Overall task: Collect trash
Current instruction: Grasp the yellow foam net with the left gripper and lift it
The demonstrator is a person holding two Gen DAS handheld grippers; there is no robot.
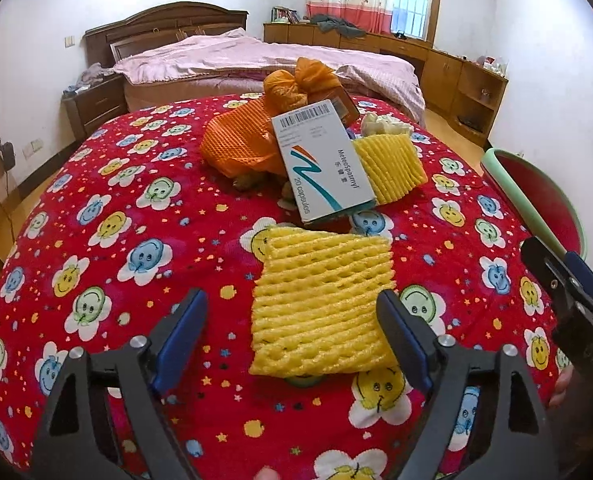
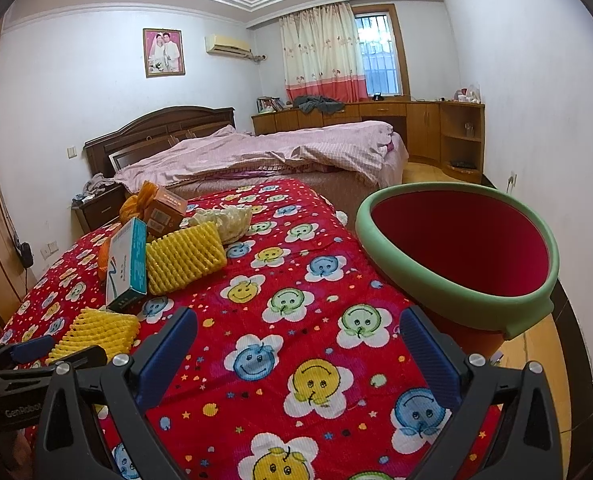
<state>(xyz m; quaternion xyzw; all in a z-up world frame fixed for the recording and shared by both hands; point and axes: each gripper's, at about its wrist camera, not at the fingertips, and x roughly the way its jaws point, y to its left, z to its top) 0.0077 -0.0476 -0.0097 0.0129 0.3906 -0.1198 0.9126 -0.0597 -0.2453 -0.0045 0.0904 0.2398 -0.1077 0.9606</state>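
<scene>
A flat yellow foam net (image 1: 322,304) lies on the red flower-print cloth (image 1: 136,208), its near end between the fingers of my open left gripper (image 1: 296,336). Behind it sits a trash pile: a white medicine box (image 1: 324,160), a second yellow foam net (image 1: 392,166), an orange foam net (image 1: 236,144), an orange bag (image 1: 296,82) and crumpled paper (image 1: 384,122). My right gripper (image 2: 296,352) is open and empty over the cloth (image 2: 296,280). The red bin with a green rim (image 2: 460,248) stands just right of it. The near foam net (image 2: 96,332) shows at the left.
A bed with a pink quilt (image 2: 256,152) stands behind the table, with a wooden nightstand (image 1: 96,104) to the left and wooden cabinets (image 2: 416,124) along the far wall. The right gripper's body (image 1: 568,280) shows at the right edge of the left wrist view.
</scene>
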